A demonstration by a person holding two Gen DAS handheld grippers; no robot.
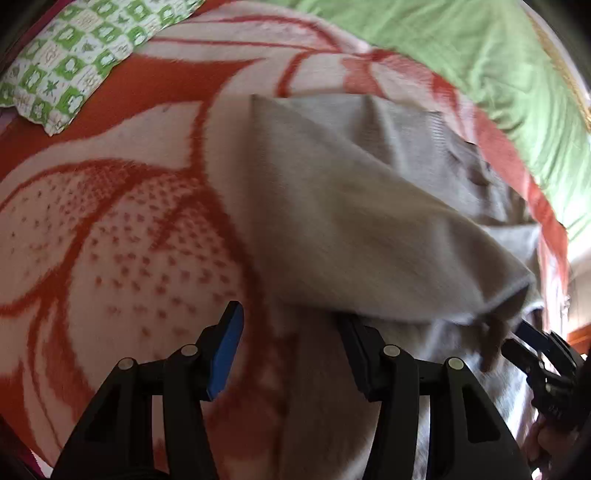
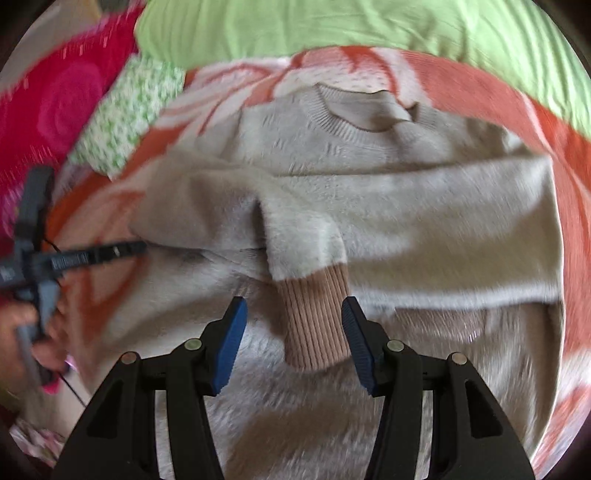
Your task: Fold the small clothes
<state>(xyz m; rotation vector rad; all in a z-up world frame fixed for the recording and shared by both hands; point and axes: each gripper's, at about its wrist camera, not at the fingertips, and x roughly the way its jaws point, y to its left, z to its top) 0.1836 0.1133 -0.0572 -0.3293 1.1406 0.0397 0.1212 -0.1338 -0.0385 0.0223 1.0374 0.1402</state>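
Observation:
A small beige fuzzy sweater (image 2: 369,192) lies on an orange-and-white floral blanket (image 2: 480,88), neck away from me, both sleeves folded across its body. A tan ribbed cuff (image 2: 314,317) sits between my right gripper's (image 2: 293,339) open jaws, untouched. In the left wrist view the sweater (image 1: 351,221) has a folded flap raised at its left edge. My left gripper (image 1: 291,347) is open at that edge, its right finger under the flap. The right gripper (image 1: 532,350) shows at the far right; the left gripper (image 2: 110,251) shows at the sweater's left side in the right view.
A green sheet (image 2: 332,26) lies beyond the blanket. A green-and-white checked cloth (image 1: 66,66) lies at the back left, also seen in the right view (image 2: 125,125). A pink rose-patterned cover (image 2: 59,103) lies at far left.

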